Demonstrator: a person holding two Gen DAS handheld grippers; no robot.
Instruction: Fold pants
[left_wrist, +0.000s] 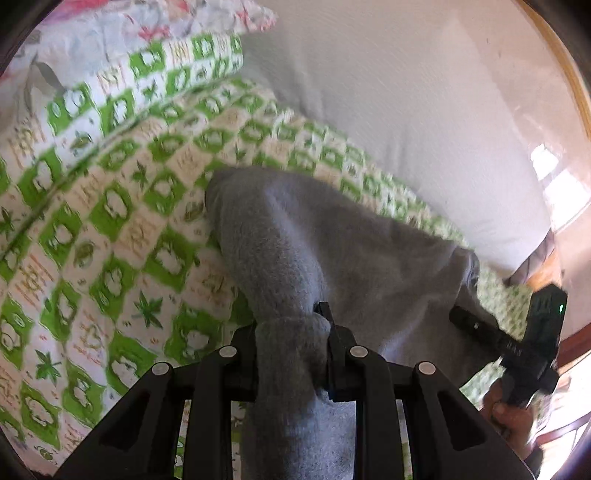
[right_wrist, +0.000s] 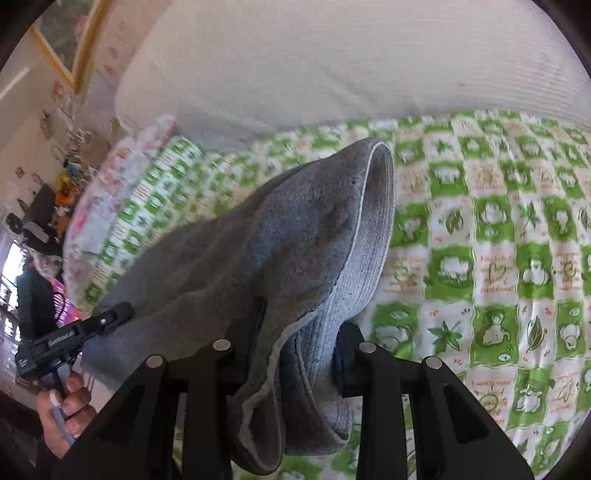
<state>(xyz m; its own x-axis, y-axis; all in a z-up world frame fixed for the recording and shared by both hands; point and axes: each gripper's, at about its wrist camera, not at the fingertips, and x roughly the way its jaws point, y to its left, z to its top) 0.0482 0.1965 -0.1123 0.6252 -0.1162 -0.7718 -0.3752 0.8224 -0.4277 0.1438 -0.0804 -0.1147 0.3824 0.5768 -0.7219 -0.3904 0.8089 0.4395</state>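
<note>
A: What is the left gripper (left_wrist: 291, 332) doing?

B: Its two black fingers are squeezed onto a bunched bit of the grey pants (left_wrist: 317, 251). The cloth runs up from the jaws toward twelve o'clock and spreads over to three o'clock.

A: And the right gripper (right_wrist: 299, 350)?

B: It pinches the pants (right_wrist: 258, 251) too. I can see a ribbed band with a pale edge caught between its jaws. That band loops up toward one o'clock.

A: So where are the pants?

B: They hang between the two grippers, lifted above the bed cover (left_wrist: 110, 221). The cover has green and white squares with little leaves.

A: Can one gripper see the other?

B: Yes. In the left view the right gripper (left_wrist: 517, 339) is at about four o'clock, with a hand (left_wrist: 509, 417) under it. In the right view the left gripper (right_wrist: 114, 317) is at about eight o'clock, and a hand (right_wrist: 66, 410) holds it.

A: What else is there?

B: A pillow (left_wrist: 122, 85) with the same green squares sits at eleven o'clock in the left view. A big white cushion (right_wrist: 332, 66) stands behind the bed at twelve o'clock in the right view.
</note>
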